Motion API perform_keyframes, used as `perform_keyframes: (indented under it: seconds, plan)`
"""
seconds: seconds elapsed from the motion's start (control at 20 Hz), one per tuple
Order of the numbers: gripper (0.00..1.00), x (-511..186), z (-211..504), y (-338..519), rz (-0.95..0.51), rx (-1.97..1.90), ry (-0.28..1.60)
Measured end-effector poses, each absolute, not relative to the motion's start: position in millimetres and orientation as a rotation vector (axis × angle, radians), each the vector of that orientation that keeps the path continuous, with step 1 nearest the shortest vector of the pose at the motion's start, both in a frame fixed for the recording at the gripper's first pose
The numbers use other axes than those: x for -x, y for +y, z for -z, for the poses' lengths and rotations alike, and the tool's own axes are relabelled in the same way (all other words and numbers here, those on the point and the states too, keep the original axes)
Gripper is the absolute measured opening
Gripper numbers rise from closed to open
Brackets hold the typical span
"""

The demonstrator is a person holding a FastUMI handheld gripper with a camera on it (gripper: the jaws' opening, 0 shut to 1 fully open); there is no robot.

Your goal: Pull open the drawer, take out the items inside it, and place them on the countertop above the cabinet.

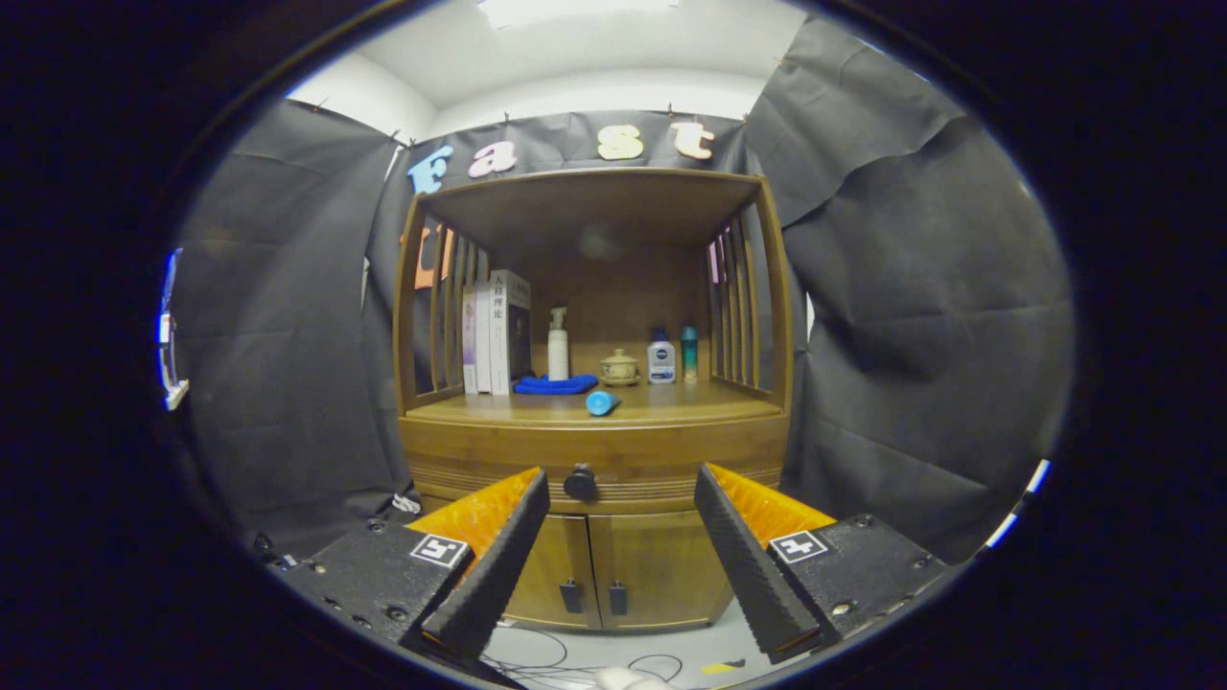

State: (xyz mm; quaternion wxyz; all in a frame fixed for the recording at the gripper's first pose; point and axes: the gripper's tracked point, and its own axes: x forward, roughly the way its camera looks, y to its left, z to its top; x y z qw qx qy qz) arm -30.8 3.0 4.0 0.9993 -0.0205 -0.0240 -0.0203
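1. I cannot see into the drawer [594, 470]; its front sits flush with the cabinet [594, 537], so whatever lies inside is hidden from me.
2. The cabinet's foot is partly covered by my fingers, and I can only make out the two lower doors [613, 565] and their small dark handles between them.
3. The labels on the bottles are too small for me to tell apart, and the back of the shelf space above the bench [671, 402] is dim.
4. My gripper [623, 498] is released: the fingers stand wide apart, holding nothing and touching nothing.
5. The drawer's dark round knob [581, 482] sits ahead of the fingers in the gap between their tips, nearer the left finger than the right one, and clear of both.
6. Beyond the fingers, on the bench above the drawer, a small blue cylinder [601, 403] lies on its side near the front edge.
7. Further back there I see upright books [497, 331], a white pump bottle [558, 345], a blue cloth [556, 385] lying in front of that bottle, a small lidded pot [619, 367], a white bottle with a blue cap [660, 357] and a teal bottle [689, 353].
8. Loose cables [575, 661] lie on the floor just under the fingers.
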Motion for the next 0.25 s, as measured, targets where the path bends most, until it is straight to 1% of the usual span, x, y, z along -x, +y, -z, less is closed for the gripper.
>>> perform_keyframes:
  seconds: [0.25]
  plan:
    - [0.99,30.9,-2.8,3.6,0.039,0.038,-0.044]
